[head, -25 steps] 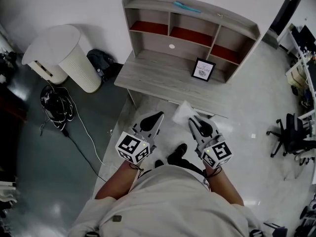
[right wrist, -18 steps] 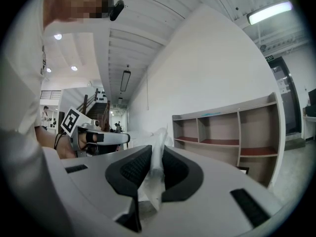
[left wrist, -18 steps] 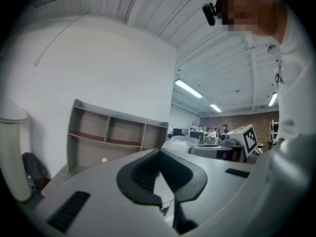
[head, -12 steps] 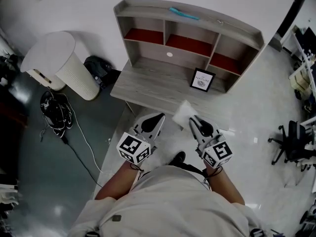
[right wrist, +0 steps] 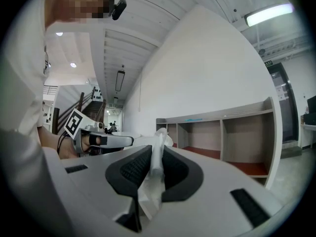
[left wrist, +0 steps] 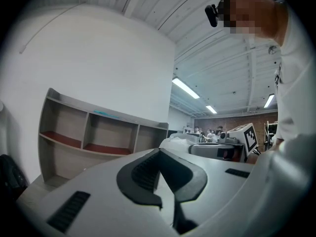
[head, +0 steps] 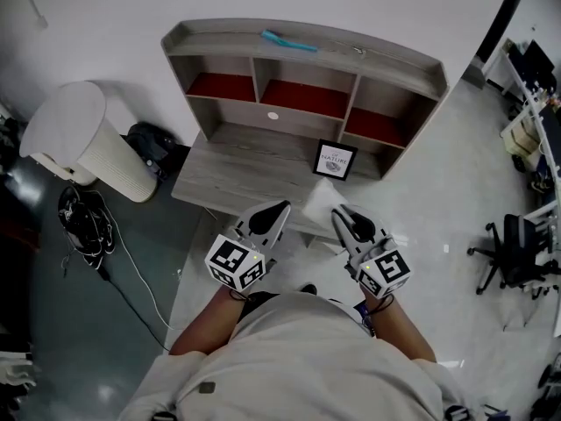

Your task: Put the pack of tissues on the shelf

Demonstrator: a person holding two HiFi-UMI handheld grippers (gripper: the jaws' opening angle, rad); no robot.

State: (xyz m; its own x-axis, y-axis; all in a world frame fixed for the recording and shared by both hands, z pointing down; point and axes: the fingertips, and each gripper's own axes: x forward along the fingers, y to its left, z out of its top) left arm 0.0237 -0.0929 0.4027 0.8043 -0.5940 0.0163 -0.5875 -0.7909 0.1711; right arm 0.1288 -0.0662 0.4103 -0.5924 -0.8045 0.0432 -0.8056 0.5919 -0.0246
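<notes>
The pack of tissues [head: 322, 202], a white plastic-wrapped packet, hangs over the front edge of the grey desk [head: 230, 169]. My right gripper [head: 337, 215] is shut on its near edge; in the right gripper view the wrapper [right wrist: 157, 154] is pinched between the black pads. The shelf unit [head: 302, 68] with three red-floored compartments stands at the back of the desk, ahead of both grippers. My left gripper [head: 279, 210] is held beside the right one, jaws shut with nothing between them [left wrist: 159, 174].
A small framed picture [head: 335, 160] leans on the desk in front of the right compartment. A teal object [head: 287, 41] lies on the shelf top. A white bin [head: 83, 139] and dark bags [head: 151, 141] stand left of the desk. An office chair [head: 515, 248] is at far right.
The desk and shelf have shifted left and nearer in the head view. Both grippers keep their hold and spacing; the tissue pack now hangs over the desk's front edge.
</notes>
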